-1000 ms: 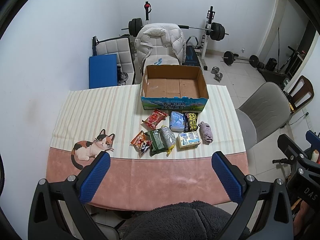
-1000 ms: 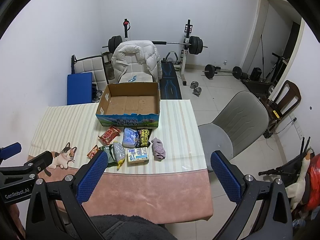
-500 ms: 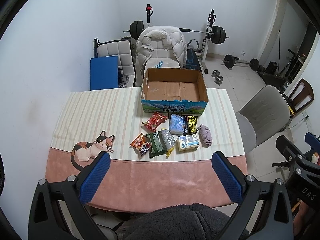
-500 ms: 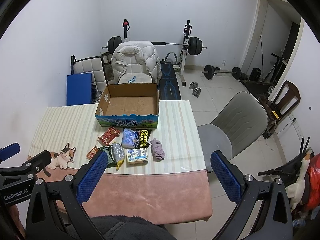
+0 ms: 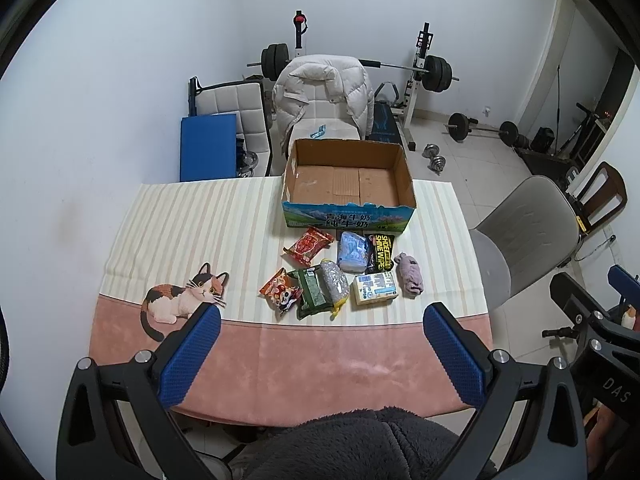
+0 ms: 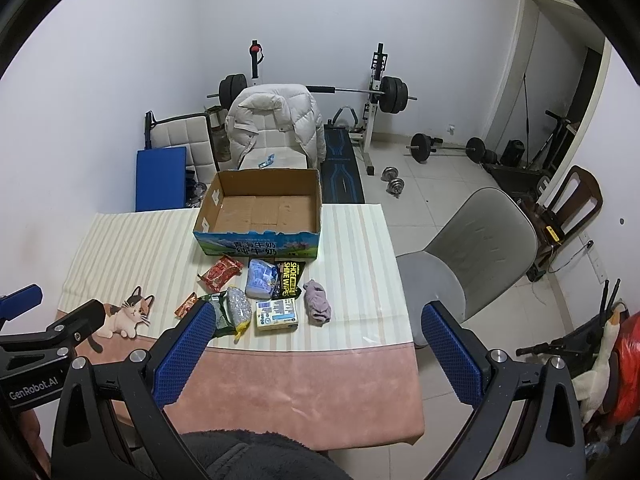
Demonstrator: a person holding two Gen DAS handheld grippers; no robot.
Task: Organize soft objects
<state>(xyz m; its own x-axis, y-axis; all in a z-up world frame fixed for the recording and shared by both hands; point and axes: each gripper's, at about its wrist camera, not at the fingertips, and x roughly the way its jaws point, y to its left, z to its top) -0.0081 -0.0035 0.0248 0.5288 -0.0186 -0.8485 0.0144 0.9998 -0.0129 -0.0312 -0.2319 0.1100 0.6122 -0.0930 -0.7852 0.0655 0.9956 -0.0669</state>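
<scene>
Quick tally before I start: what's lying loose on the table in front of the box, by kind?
Snack and food packets: 4 (red packet, orange packet, green packet, silver packet)
Wipe or tissue packs: 3 (blue pack, black pack, yellow pack)
Cloth bundle: 1
Total: 8

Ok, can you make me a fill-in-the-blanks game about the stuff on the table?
1. The cardboard box has ____ inside it.
2. The purple cloth lies to the ____ of the yellow pack.
3. Both the left claw and the right claw are ____.

Missing words: nothing; right; open
</scene>
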